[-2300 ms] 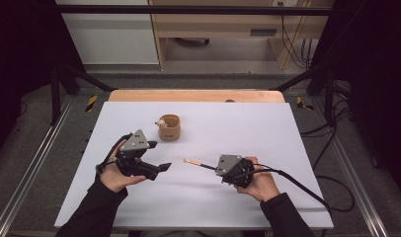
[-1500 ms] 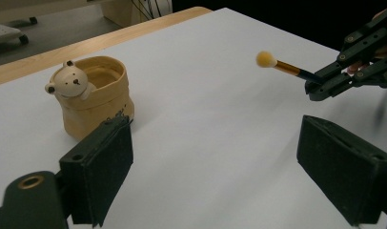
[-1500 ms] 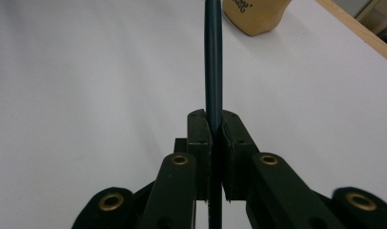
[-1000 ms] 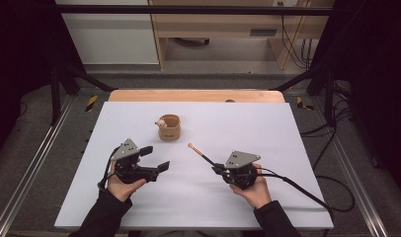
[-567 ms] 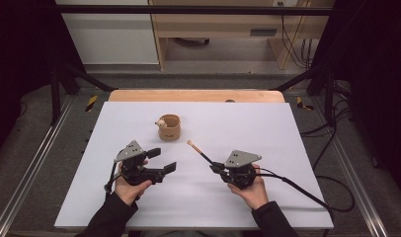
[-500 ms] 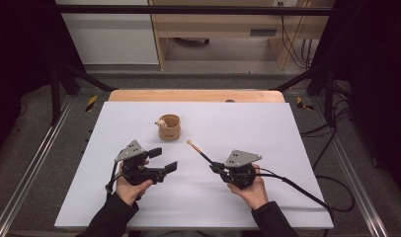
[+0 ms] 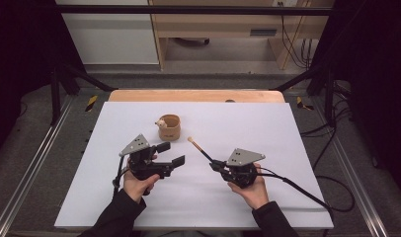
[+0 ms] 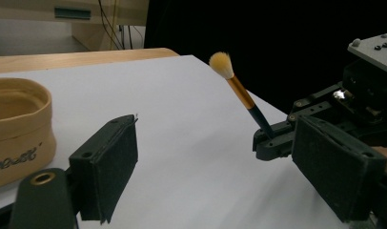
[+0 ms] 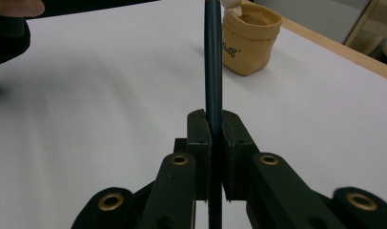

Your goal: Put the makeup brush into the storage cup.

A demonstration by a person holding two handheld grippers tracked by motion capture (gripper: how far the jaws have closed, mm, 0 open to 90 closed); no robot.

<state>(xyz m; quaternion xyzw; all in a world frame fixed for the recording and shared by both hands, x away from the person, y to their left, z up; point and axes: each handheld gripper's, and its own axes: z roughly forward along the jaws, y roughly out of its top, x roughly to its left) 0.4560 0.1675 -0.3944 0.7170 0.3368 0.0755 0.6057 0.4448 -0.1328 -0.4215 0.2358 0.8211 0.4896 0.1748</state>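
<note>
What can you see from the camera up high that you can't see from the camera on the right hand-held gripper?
The high view takes in both of the person's hands, the left hand-held gripper with its jaws open, the whole white table and the floor around it. The right gripper view gives a close look at the right hand-held gripper pinching the dark handle of the makeup brush. Both views have the brush, the small tan cup and the white tabletop.

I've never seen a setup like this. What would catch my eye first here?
Probably the makeup brush, clamped by its dark handle in the right gripper and pointing its pale bristles up over the white table. Next, the small tan cup standing farther back near the middle. The left gripper hangs beside it, jaws wide open with nothing between them.
</note>
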